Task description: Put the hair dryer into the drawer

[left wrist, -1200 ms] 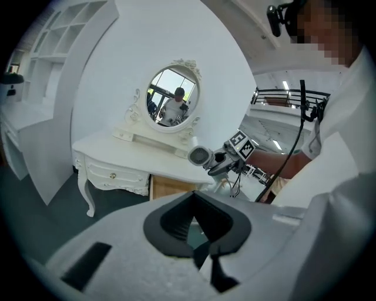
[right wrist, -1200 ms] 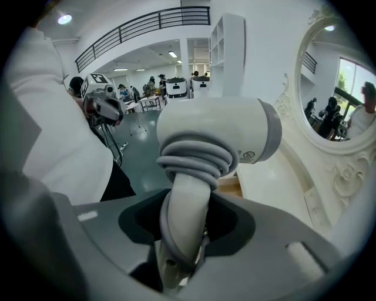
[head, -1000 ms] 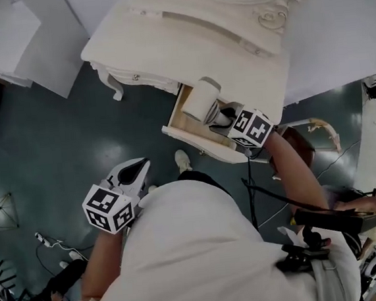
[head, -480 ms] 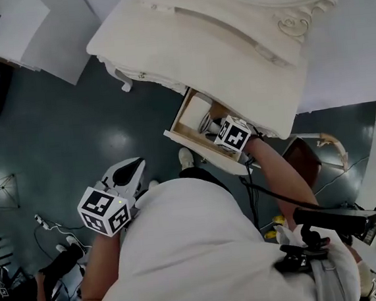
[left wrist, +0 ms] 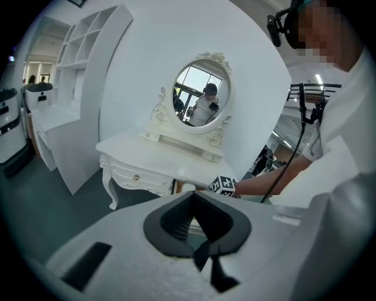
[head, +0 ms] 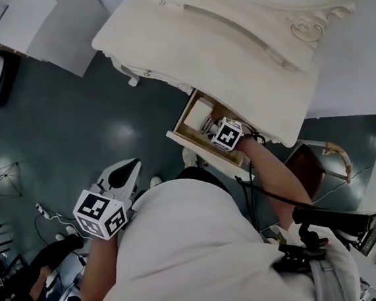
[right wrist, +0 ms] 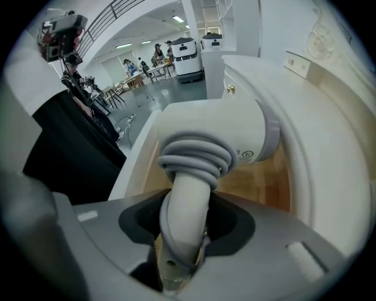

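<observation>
Dryer (right wrist: 217, 138) sits head-first inside the open drawer (right wrist: 258, 182) under the bench (head: 231, 50), its cord wound round the handle for neat stowing. The right gripper (right wrist: 183, 226) has its jaws clamped on that handle to steer it in. The left gripper (left wrist: 197, 229), near the person, seems closed and empty, kept clear.

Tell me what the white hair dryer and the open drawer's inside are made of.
The white hair dryer looks like smooth plastic, its shell even with a soft sheen. Its coiled grey cord looks rubbery. The open drawer's floor looks like bare light wood, tan with faint grain.
</observation>
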`<state>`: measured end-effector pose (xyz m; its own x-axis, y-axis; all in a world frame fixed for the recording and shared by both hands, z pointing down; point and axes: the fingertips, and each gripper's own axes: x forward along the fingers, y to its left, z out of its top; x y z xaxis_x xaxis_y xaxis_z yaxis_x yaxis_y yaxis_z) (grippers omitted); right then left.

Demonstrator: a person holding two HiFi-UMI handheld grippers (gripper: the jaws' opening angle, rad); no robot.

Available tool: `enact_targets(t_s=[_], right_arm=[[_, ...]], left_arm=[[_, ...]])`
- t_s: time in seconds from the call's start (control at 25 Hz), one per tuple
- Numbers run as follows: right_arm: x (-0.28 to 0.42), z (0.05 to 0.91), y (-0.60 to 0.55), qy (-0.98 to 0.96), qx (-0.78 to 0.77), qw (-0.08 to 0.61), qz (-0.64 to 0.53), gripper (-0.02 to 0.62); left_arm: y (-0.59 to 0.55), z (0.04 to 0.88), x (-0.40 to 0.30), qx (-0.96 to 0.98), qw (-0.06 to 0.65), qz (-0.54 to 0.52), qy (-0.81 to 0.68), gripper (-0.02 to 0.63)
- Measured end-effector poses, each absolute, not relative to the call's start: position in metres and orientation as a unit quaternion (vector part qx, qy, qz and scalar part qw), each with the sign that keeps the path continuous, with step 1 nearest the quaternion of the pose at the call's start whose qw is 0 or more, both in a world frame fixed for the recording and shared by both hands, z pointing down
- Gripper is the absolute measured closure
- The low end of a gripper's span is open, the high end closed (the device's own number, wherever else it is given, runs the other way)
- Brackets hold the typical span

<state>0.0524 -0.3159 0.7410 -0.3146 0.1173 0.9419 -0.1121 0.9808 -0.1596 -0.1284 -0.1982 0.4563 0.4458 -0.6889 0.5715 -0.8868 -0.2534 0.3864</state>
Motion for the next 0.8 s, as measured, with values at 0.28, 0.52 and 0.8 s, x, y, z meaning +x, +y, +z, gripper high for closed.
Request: enact_targets(t_s=[0.28, 0.52, 0.8], right_arm=[[0.056, 0.771, -0.328, -0.794, 0.010, 0.595, 0.122, 0.422], [0.060, 0.788, -0.342, -0.791, 0.030, 0.597, 0.134, 0.423], [0.057, 0.797, -0.346, -0.791, 0.034, 0.596, 0.135, 0.422]], left_arm=[[-0.209, 0.456, -0.130, 0.766, 0.349, 0.153, -0.517, 0.603], [-0.220, 0.457, -0.129, 0.759, 0.352, 0.163, -0.523, 0.603], [-0.230, 0.462, -0.125, 0.758, 0.353, 0.174, -0.520, 0.603]])
